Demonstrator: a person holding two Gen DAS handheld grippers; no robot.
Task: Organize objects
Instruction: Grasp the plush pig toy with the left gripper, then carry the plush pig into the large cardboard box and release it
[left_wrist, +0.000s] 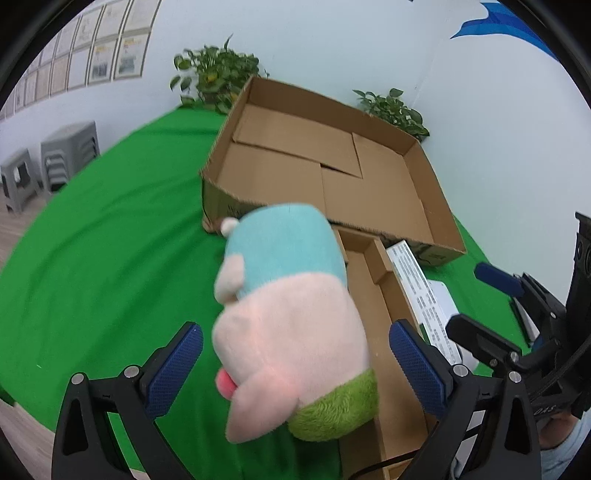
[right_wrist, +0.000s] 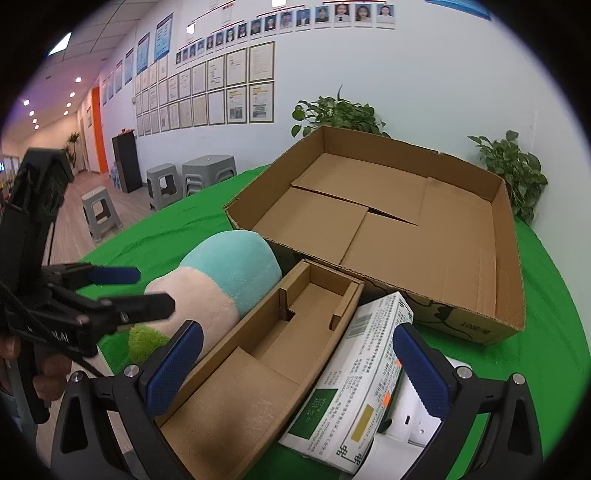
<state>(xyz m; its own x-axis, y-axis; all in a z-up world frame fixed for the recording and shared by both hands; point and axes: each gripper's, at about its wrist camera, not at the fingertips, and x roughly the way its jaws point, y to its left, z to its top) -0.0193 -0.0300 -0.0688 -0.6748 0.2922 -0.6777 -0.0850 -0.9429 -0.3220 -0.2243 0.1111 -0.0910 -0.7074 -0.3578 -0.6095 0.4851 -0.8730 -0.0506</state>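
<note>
A plush toy (left_wrist: 288, 317), pink, light blue and green, lies on the green cloth between the open fingers of my left gripper (left_wrist: 295, 369); it also shows in the right wrist view (right_wrist: 218, 288). The pads do not touch it. A narrow cardboard insert tray (right_wrist: 280, 354) lies beside the toy. A white and green printed box (right_wrist: 354, 387) leans on a white device (right_wrist: 417, 421). My right gripper (right_wrist: 297, 365) is open and empty above the tray and box. A large open cardboard box (right_wrist: 388, 229) stands behind, empty.
The table wears a green cloth (left_wrist: 110, 240). Two potted plants (right_wrist: 340, 110) stand at the back against the wall. Grey stools (right_wrist: 192, 177) stand on the floor to the left. The left gripper shows in the right wrist view (right_wrist: 122, 291).
</note>
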